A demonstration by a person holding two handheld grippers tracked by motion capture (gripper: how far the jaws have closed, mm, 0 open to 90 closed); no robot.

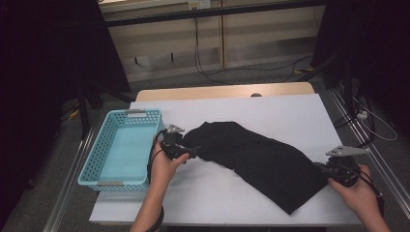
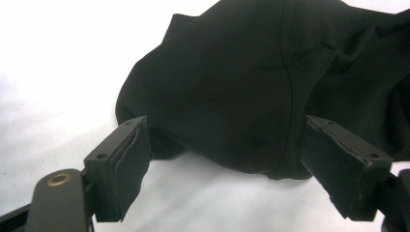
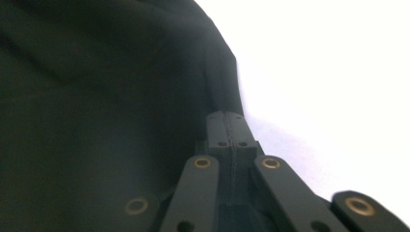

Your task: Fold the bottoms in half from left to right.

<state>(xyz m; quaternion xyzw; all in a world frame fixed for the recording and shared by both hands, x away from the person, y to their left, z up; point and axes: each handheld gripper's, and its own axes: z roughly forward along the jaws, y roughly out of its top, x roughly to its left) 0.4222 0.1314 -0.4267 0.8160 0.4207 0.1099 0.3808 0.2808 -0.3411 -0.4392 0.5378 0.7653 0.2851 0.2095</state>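
Note:
A black cloth (image 1: 261,159) lies crumpled across the middle of the white table (image 1: 280,108), running from centre left to the front right. My left gripper (image 1: 191,153) is at its left end, open. In the left gripper view the two pads (image 2: 130,164) stand wide on either side of the cloth's (image 2: 241,72) rounded end without pressing it. My right gripper (image 1: 320,167) is at the cloth's right edge. The right gripper view shows its jaws (image 3: 226,118) pressed together on the cloth's (image 3: 96,96) hem.
A light blue perforated basket (image 1: 89,164) stands at the table's left side, right beside my left hand. The table's front edge runs just below both hands. Dark curtains, cables and a metal frame surround the table.

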